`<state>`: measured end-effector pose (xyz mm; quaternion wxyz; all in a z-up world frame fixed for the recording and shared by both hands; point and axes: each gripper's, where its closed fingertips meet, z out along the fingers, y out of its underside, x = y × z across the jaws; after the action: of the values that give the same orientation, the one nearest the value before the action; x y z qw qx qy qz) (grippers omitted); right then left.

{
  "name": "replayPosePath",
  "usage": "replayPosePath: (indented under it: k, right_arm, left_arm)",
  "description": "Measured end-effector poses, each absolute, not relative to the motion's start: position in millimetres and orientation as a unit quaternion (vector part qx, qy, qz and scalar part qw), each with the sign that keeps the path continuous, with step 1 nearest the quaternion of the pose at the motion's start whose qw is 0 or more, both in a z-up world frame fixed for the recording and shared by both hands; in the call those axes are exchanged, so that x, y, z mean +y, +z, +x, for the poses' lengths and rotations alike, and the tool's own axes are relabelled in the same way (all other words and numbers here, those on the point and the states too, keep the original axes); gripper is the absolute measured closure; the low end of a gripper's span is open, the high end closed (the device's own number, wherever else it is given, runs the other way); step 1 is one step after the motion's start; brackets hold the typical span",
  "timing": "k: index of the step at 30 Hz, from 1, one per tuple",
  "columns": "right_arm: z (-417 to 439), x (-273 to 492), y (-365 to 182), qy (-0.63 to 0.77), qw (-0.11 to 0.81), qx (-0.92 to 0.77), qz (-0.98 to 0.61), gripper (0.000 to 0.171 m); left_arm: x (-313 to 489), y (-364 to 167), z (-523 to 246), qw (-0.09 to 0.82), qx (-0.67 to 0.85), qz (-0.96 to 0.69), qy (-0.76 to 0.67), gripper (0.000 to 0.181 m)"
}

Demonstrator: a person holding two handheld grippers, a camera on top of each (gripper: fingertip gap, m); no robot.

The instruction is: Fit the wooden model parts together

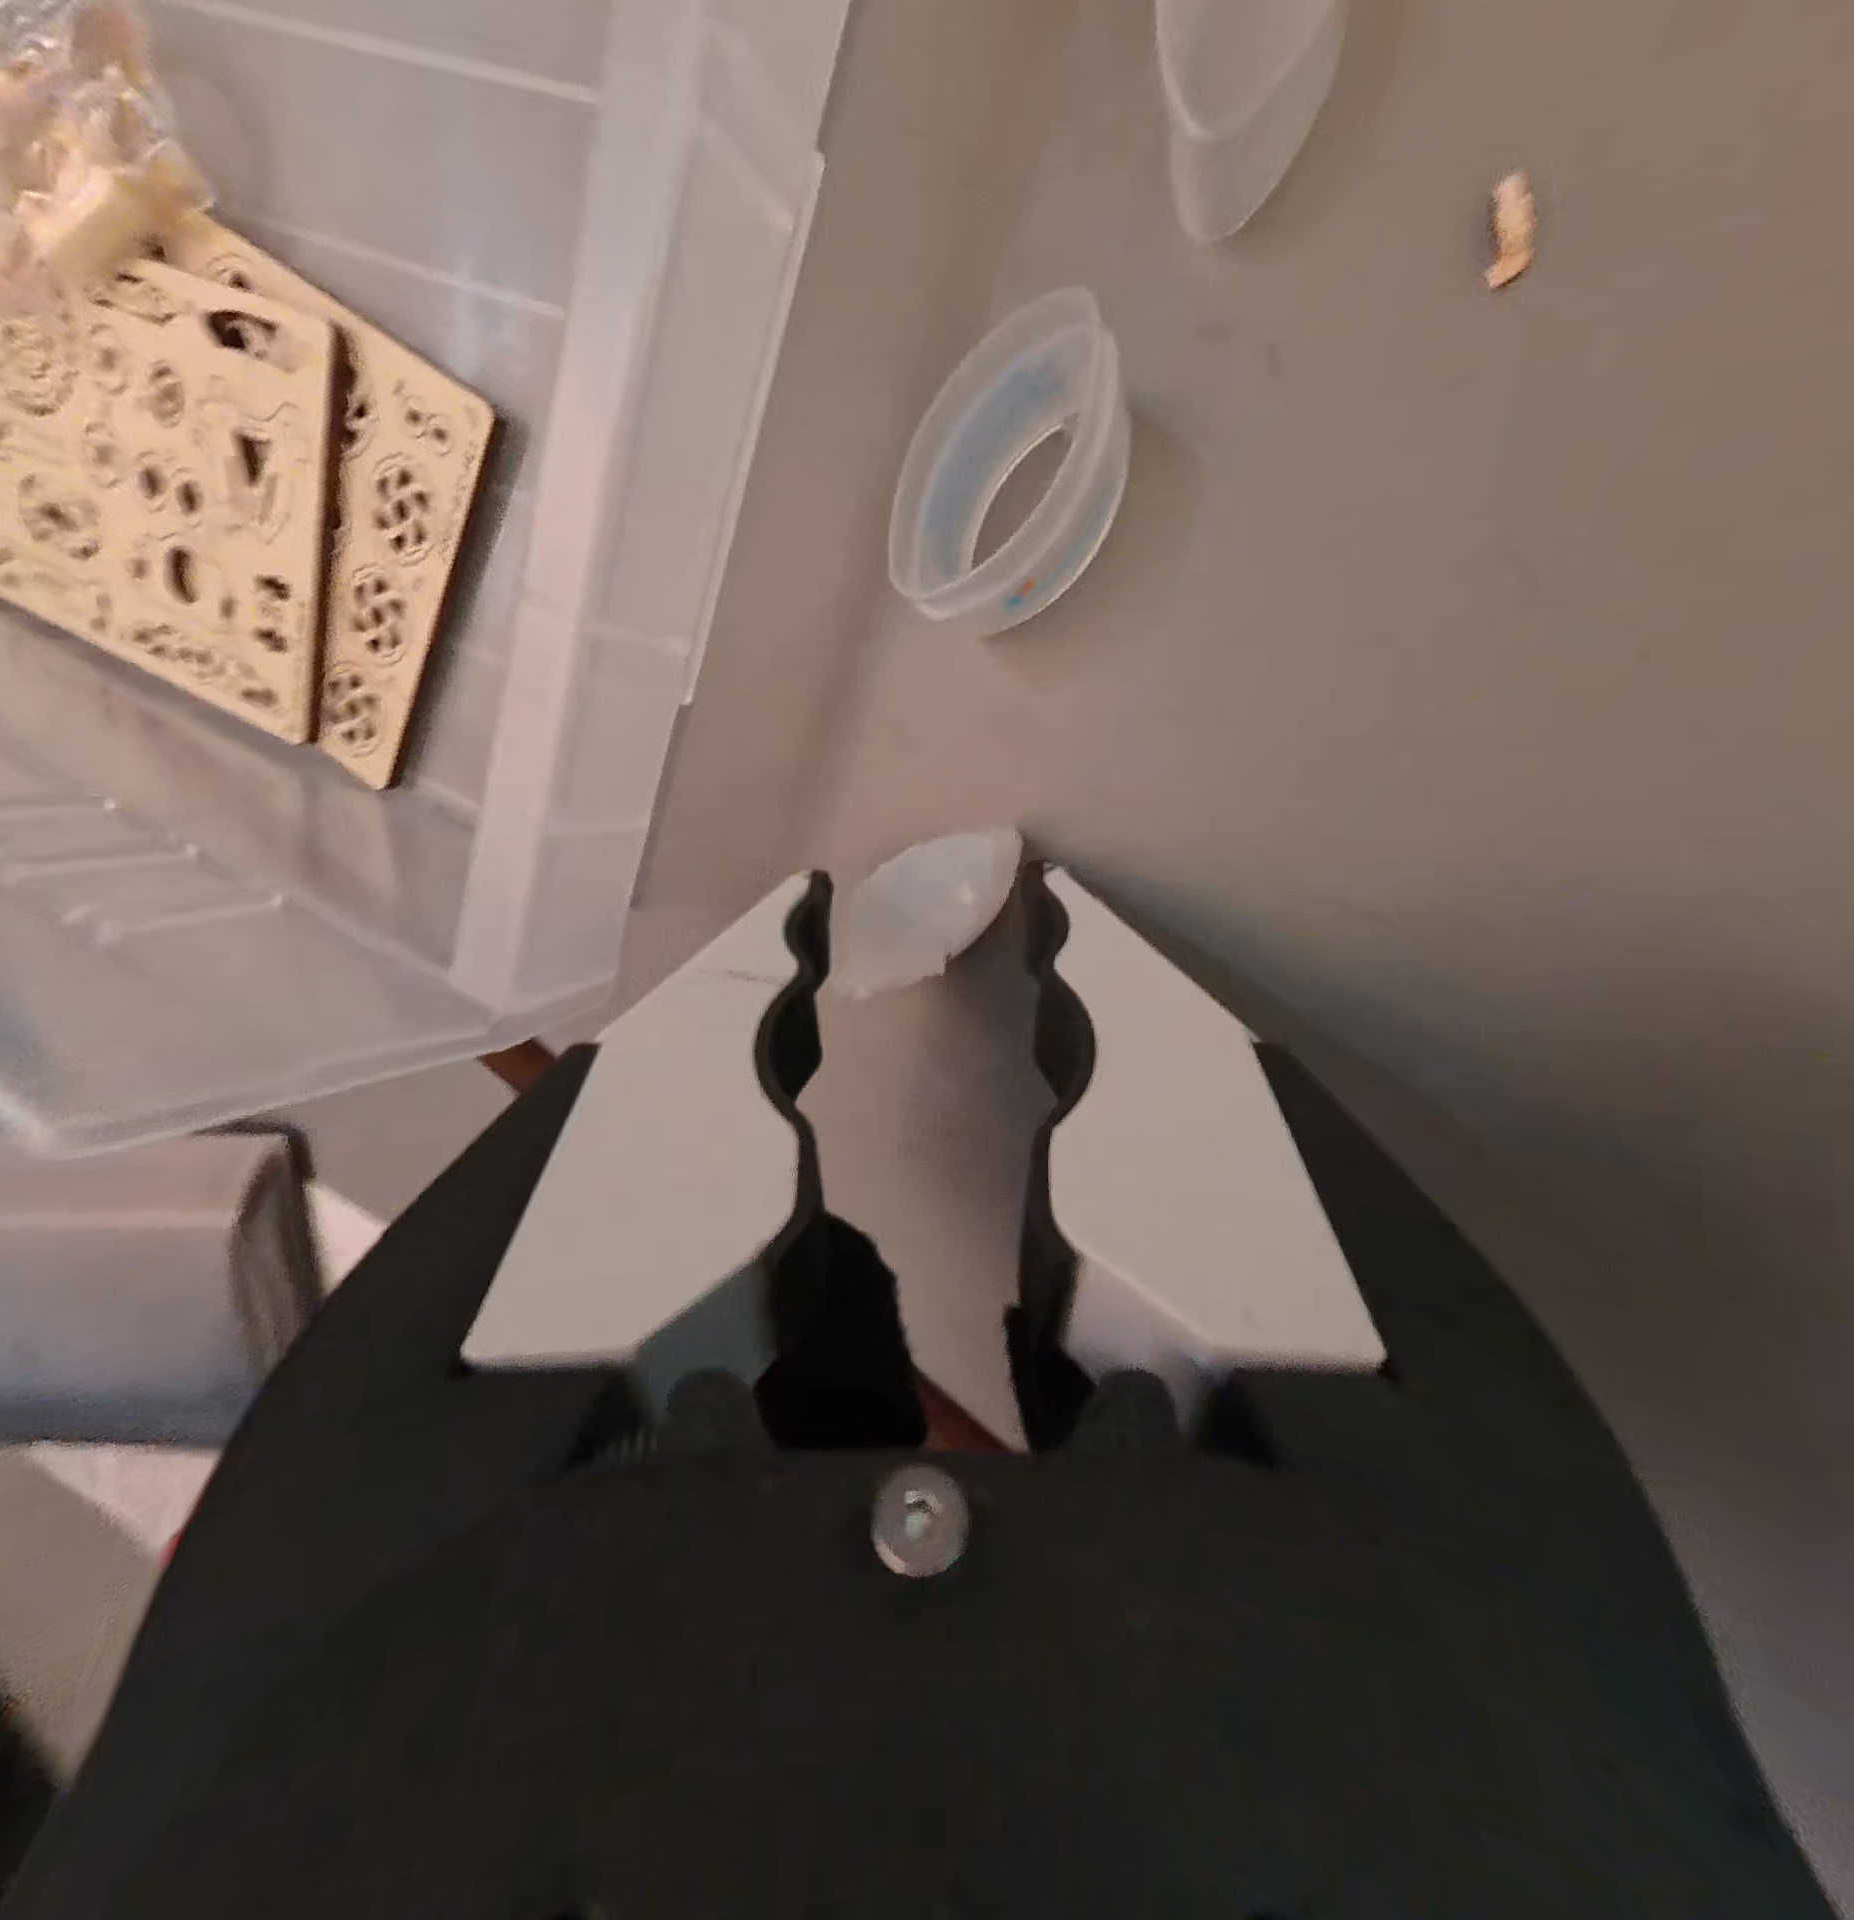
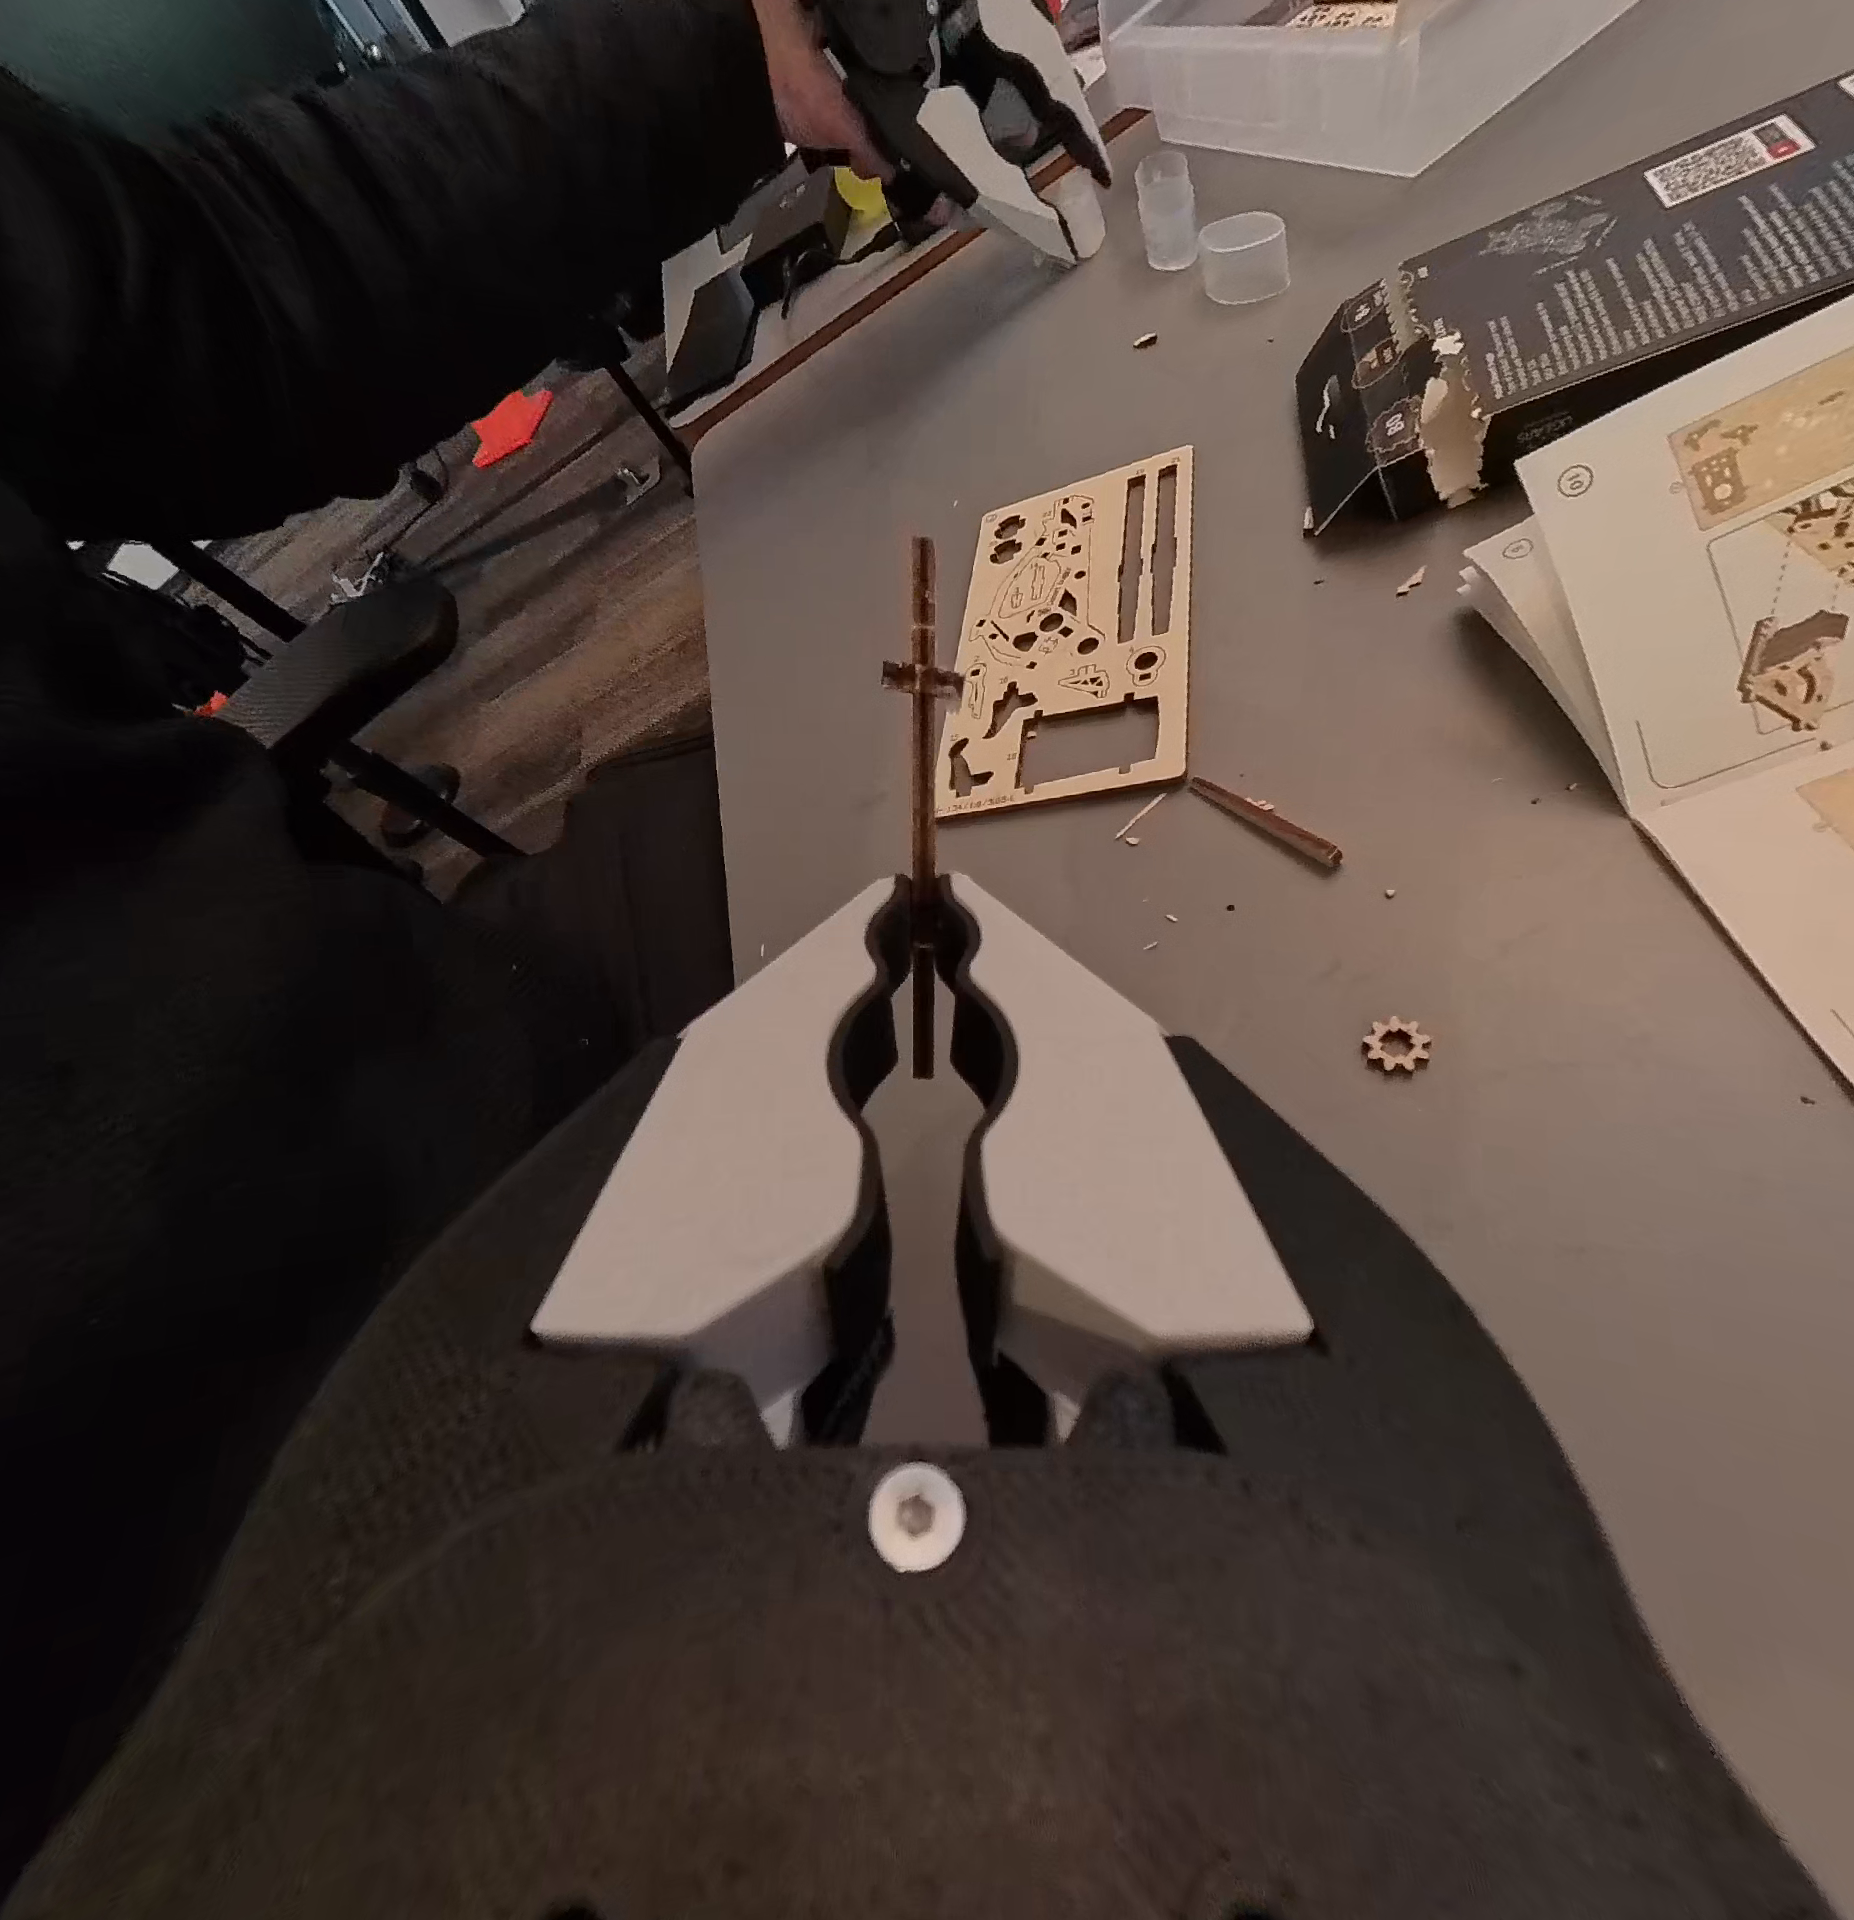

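In our left hand we are holding the left tool (image 1: 928,883) with its jaws narrowly parted around a small frosted plastic cup (image 1: 928,914), which is sitting between the tips; whether the pads are actually pressing on it we cannot tell. To its left a clear plastic bin (image 1: 632,416) is resting on the desk (image 1: 1474,831), carrying wooden part sheets (image 1: 227,499) and a crinkled bag (image 1: 61,156). Just ahead and to the right of the tips another clear cup (image 1: 1011,468) is lying on its side, a third cup (image 1: 1245,114) is lying farther off, and a wood scrap (image 1: 1510,244) is lying well to the right.

In our right hand we are gripping the right tool (image 2: 923,894), its jaws closed on a thin dark wooden stick (image 2: 923,727) that is standing up out of the tips with a small crosspiece (image 2: 923,677) fitted across it. Just right of the stick a punched-out wooden sheet (image 2: 1084,634) is lying flat on the desk, then a second loose stick (image 2: 1266,821), a little wooden gear (image 2: 1398,1044), a torn black box (image 2: 1588,322) and an open instruction booklet (image 2: 1733,644) at the far right. Nothing is crowding the held stick.
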<state>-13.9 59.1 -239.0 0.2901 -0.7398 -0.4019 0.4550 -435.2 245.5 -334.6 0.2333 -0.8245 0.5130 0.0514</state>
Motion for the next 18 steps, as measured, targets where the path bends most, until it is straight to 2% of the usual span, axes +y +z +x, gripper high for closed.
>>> replayPosePath:
  k: [1, 4, 8, 11, 18]
  right_arm:
    - [-14, 60, -239, 0.455, 0.290, -0.401, -0.740, 0.170]
    - [-12, 64, -240, 0.454, 0.293, -0.394, -0.744, 0.170]
    - [-10, 66, -239, 0.458, 0.294, -0.386, -0.745, 0.170]
    - [-10, 67, -238, 0.462, 0.296, -0.382, -0.744, 0.170]
    - [-10, 68, -237, 0.469, 0.294, -0.378, -0.742, 0.170]
  left_arm:
    - [243, -336, -432, 0.228, 0.513, -0.827, 0.032, 0.152]
    - [239, -339, -439, 0.207, 0.502, -0.839, 0.026, 0.156]
    - [230, -335, -443, 0.226, 0.470, -0.853, 0.020, 0.161]
    - [216, -311, -461, 0.254, 0.423, -0.870, 0.016, 0.162]
    - [173, -251, -589, 0.262, 0.275, -0.920, 0.099, 0.162]
